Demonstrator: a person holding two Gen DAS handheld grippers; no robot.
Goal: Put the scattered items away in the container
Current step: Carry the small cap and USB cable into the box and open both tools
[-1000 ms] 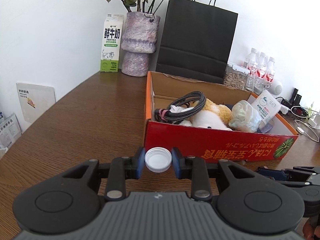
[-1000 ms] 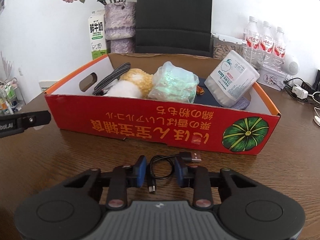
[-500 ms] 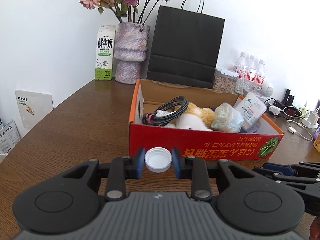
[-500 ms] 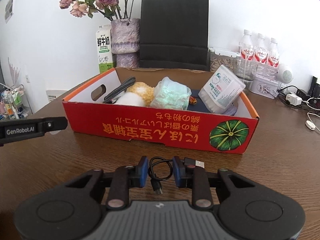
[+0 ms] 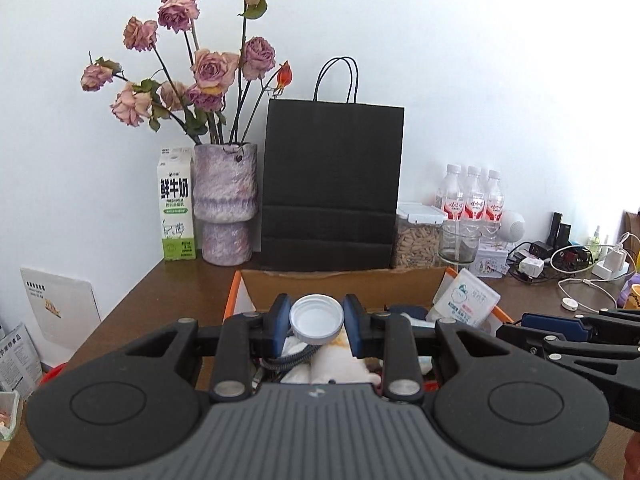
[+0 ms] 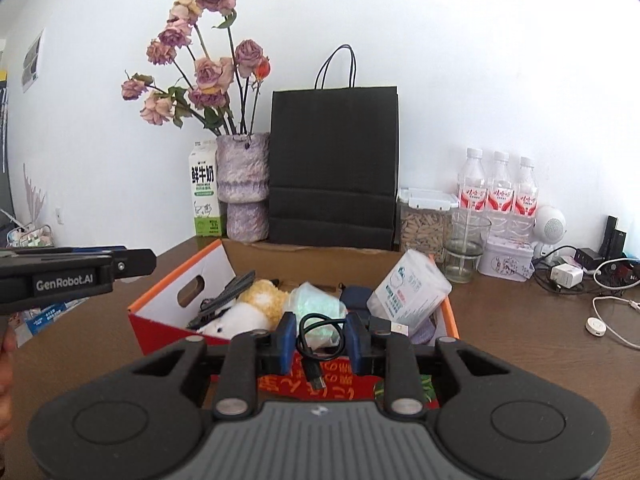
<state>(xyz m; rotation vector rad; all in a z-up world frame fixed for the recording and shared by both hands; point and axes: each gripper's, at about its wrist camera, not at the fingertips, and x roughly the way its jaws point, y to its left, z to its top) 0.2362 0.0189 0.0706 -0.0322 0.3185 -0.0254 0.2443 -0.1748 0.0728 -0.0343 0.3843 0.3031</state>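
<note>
- White plastic is what the left gripper (image 5: 316,323) is pinching: a round bottle cap (image 5: 316,324), squeezed between the two blue pads. It hangs above the near left part of the red cardboard box (image 6: 168,308).
- The cap is smooth and round. If the squeeze is only on its rim, it could pop out sideways, roll off the tabletop (image 6: 520,320) and get lost.
- The right gripper (image 6: 321,338) is clamped on a thin black cable (image 6: 316,334). The loop sits between the pads, one plug (image 6: 316,378) dangles below, and the other plug (image 6: 386,326) sticks out to the right.
- This gripper looks to be just above the box's near wall. I think the hanging plug could catch on that wall and tug the cable loose.
- If the cable is let go too soon, it may land in front of the box and not inside.
- The box already holds a plush toy (image 6: 248,308), a green packet (image 6: 318,300), a thick braided cord (image 6: 224,296) and a wipes pack (image 6: 408,290). It is quite full, so a light cap might bounce off the soft pile.
- The two grippers are near each other, so they could bump while dropping things.
</note>
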